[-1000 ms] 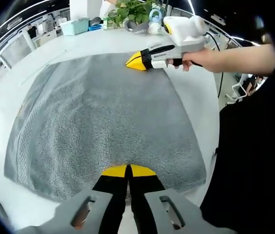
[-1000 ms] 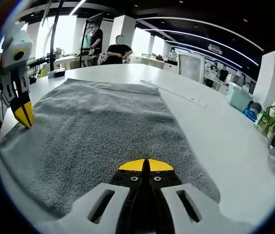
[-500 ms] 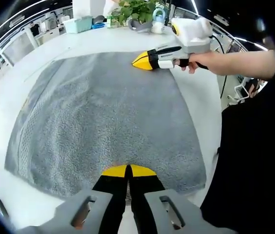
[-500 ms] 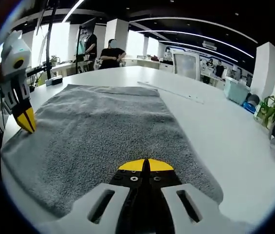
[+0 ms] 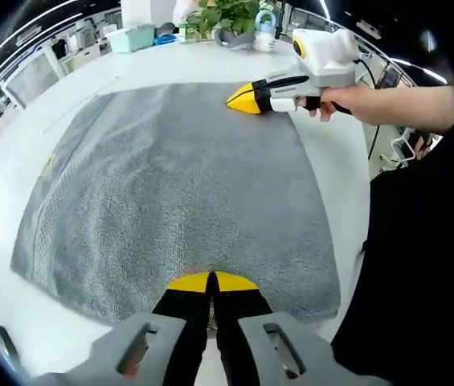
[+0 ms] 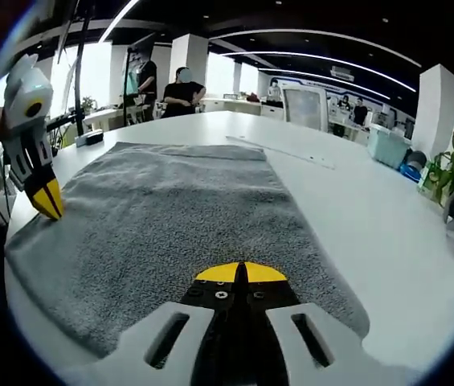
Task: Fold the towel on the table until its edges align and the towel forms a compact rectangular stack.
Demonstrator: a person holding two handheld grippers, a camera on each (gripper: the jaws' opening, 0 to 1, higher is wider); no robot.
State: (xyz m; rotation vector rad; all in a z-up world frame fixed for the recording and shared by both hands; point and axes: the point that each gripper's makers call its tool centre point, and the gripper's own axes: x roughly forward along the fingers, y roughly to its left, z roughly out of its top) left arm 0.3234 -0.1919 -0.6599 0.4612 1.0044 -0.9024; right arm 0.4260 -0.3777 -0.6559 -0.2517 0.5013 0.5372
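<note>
A grey towel (image 5: 170,177) lies spread flat on the white table (image 5: 10,161). My left gripper (image 5: 210,281) is shut, its yellow tips low over the towel's near edge. In the right gripper view the left gripper (image 6: 50,211) touches the towel (image 6: 170,209) at its left corner. My right gripper (image 6: 240,272) is shut too, tips just inside the towel's near edge. In the left gripper view the right gripper (image 5: 236,98) sits at the far right corner, held by a hand (image 5: 355,100). No fabric is seen raised between either pair of jaws.
A potted plant (image 5: 227,12) and a teal box (image 5: 134,36) stand at the table's far end. A thin strip (image 6: 283,149) lies on the table (image 6: 387,241) beside the towel. People sit at a desk (image 6: 182,88) behind. The person's dark clothing (image 5: 419,241) borders the table.
Both views have shifted slightly with the hands. The towel stays flat and both grippers stay shut at the same corners.
</note>
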